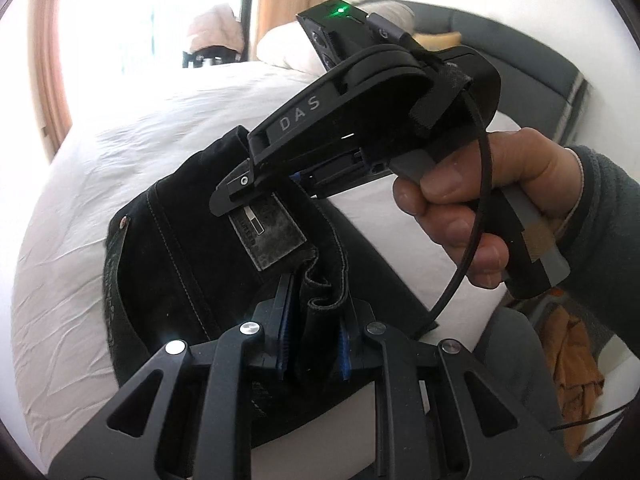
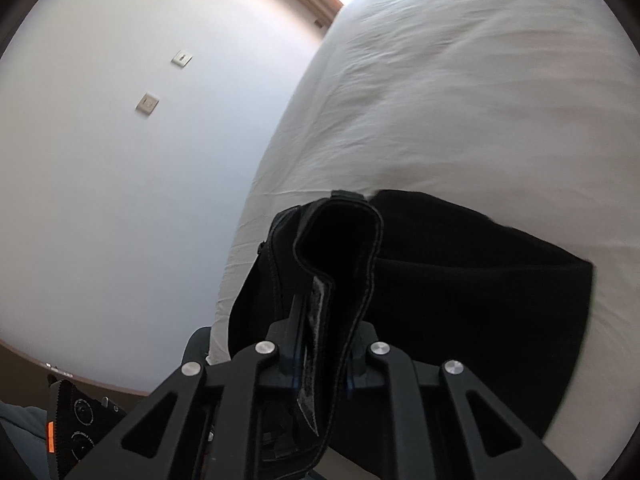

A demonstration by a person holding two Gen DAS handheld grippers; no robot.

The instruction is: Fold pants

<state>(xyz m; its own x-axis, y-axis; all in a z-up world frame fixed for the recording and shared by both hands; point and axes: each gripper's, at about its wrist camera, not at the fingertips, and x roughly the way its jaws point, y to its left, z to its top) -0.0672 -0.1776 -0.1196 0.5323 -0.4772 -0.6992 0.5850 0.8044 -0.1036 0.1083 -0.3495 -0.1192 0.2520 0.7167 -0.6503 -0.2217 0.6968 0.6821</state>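
Note:
Black pants lie on a white bed, waistband end raised, a grey leather patch facing up. My left gripper is shut on a bunched fold of the waistband between its blue pads. My right gripper, held by a hand, bites the waistband beside the patch. In the right wrist view the right gripper is shut on a folded loop of waistband, and the rest of the pants spreads to the right over the bed.
A pillow and a grey headboard lie at the bed's far end. Orange cloth hangs at lower right. A white wall with two switch plates runs along the bed's left edge.

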